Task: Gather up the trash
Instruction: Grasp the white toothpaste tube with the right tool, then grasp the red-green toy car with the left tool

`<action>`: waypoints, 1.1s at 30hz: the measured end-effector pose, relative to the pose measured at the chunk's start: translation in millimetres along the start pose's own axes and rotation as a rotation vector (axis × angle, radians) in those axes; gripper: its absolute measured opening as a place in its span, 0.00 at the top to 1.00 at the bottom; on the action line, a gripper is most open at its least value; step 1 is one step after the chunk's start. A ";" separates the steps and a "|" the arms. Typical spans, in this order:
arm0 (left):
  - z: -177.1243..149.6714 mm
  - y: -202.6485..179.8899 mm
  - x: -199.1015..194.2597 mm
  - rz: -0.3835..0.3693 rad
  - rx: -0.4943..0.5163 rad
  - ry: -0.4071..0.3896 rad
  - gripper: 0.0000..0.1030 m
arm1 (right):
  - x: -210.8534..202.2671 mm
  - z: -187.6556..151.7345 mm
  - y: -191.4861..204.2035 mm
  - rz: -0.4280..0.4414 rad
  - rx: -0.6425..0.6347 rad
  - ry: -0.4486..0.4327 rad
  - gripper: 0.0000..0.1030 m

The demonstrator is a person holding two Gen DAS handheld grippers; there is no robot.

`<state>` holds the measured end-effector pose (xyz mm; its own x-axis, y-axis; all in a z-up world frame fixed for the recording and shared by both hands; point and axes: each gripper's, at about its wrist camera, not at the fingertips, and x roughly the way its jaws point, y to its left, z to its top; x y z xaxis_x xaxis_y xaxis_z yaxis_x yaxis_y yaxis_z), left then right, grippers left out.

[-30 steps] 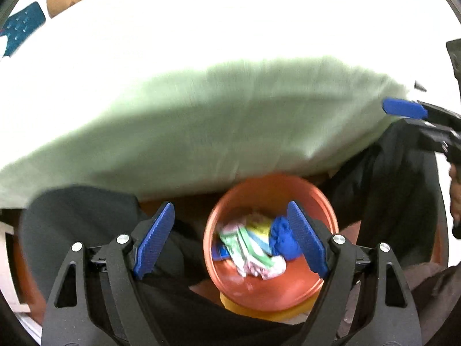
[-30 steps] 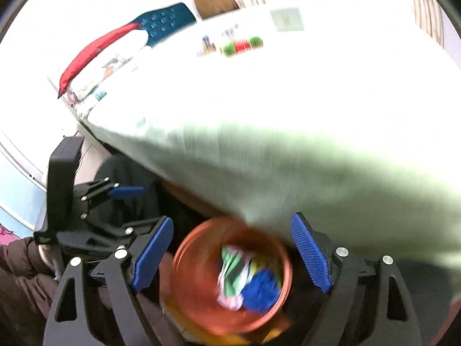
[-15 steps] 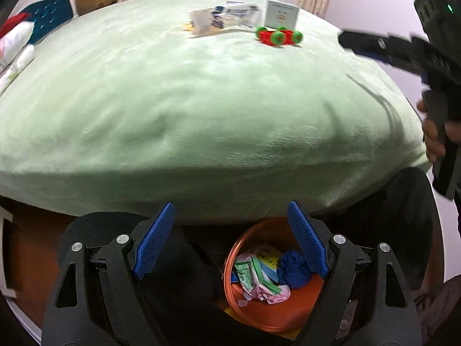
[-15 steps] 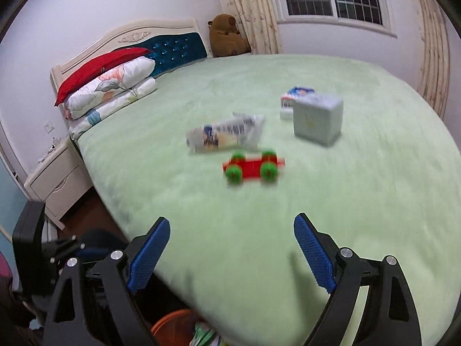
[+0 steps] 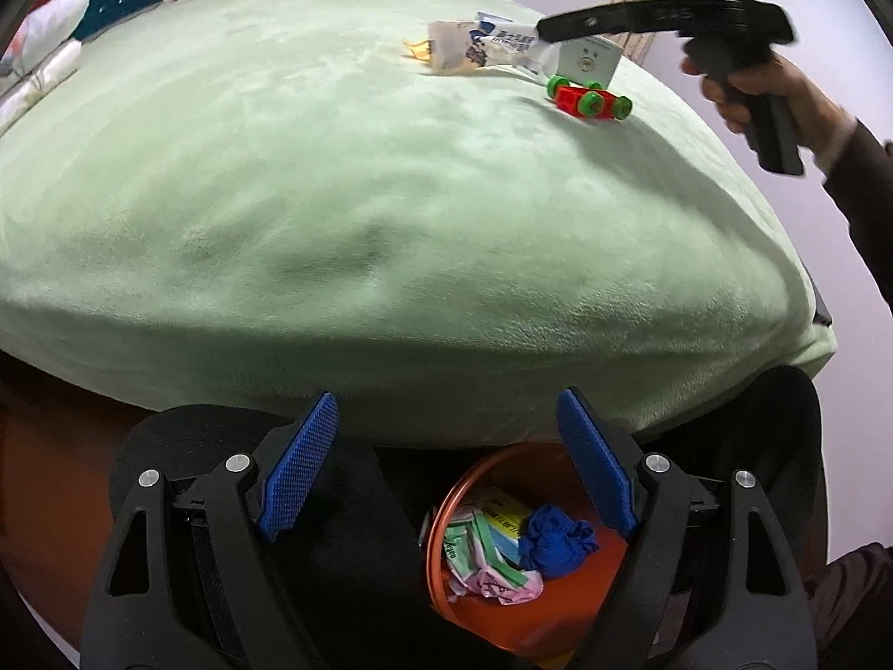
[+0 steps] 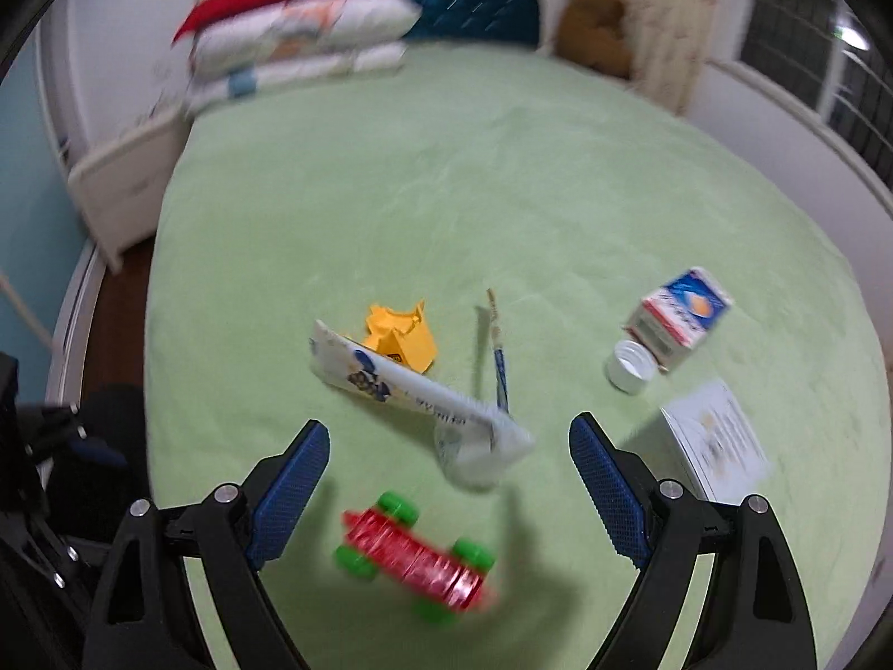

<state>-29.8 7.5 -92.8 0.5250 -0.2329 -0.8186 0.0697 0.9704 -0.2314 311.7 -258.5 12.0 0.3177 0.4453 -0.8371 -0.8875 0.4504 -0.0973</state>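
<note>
Crumpled white wrapper (image 6: 418, 391) (blue print)

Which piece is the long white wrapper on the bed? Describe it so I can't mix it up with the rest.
On the green bed, look at the litter cluster just ahead of the right gripper. The long white wrapper lies flat, running diagonally from the crumpled yellow paper toward the red toy car. It is the only long, flat white packet with blue print; the neighbours are boxes, a cap and a thin stick.

1. No lettering reads clearly anywhere.
2. The white wrapper (image 6: 413, 391) on the bed carries blue print, too blurred.
3. The small carton (image 6: 678, 312) bears a blue-and-red label, illegible.
</note>
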 end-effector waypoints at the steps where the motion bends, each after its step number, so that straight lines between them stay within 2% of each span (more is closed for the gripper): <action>1: 0.7 1.4 0.0 0.002 -0.004 0.001 0.23 | 9.8 3.0 0.9 -0.002 -0.020 0.024 0.16; 2: 1.7 2.3 0.8 0.005 -0.004 0.000 0.23 | 16.7 5.3 1.1 -0.005 -0.034 0.039 0.16; 4: 2.0 3.3 -0.3 0.014 -0.004 -0.004 0.23 | 26.9 9.4 0.7 0.016 -0.038 0.057 0.26; 7: 2.1 4.7 -2.5 0.022 -0.008 -0.004 0.23 | 27.4 13.6 2.6 0.035 -0.029 0.056 0.56; 9: 2.5 4.8 -3.1 0.019 -0.014 -0.001 0.23 | 20.0 13.9 5.5 0.051 -0.024 0.046 0.88; 14: 7.8 -2.6 -7.7 -0.006 -0.001 -0.016 0.23 | -22.6 -5.7 1.0 0.043 0.065 -0.058 0.94; 17: 16.9 -15.4 -12.4 0.001 0.052 -0.051 0.23 | -62.2 -32.6 -7.3 0.070 0.205 -0.158 0.94; 20: 33.3 -30.8 -15.7 -0.031 0.099 -0.094 0.22 | -99.8 -76.3 -12.2 0.087 0.357 -0.267 0.94; 22: 49.5 -43.4 -11.5 -0.045 0.134 -0.120 0.13 | -119.4 -111.9 -10.1 0.064 0.446 -0.314 0.93; 25: 71.8 -57.3 -1.1 -0.057 0.174 -0.147 0.13 | -136.4 -156.8 3.6 0.020 0.527 -0.333 0.93; 28: 103.0 -70.9 14.9 -0.076 0.208 -0.152 0.13 | -148.8 -198.6 19.9 0.018 0.606 -0.353 0.93; 31: 127.8 -80.7 31.6 -0.066 0.231 -0.151 0.13 | -153.5 -228.2 33.9 0.019 0.657 -0.361 0.93; 33: 143.0 -86.8 47.3 -0.029 0.259 -0.138 0.13 | -153.5 -242.5 43.1 0.013 0.679 -0.360 0.93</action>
<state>110.3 -78.6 -36.3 0.6287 -0.2671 -0.7304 0.2910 0.9517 -0.0975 143.8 -495.2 5.8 0.5006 0.6261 -0.5978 -0.5294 0.7678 0.3609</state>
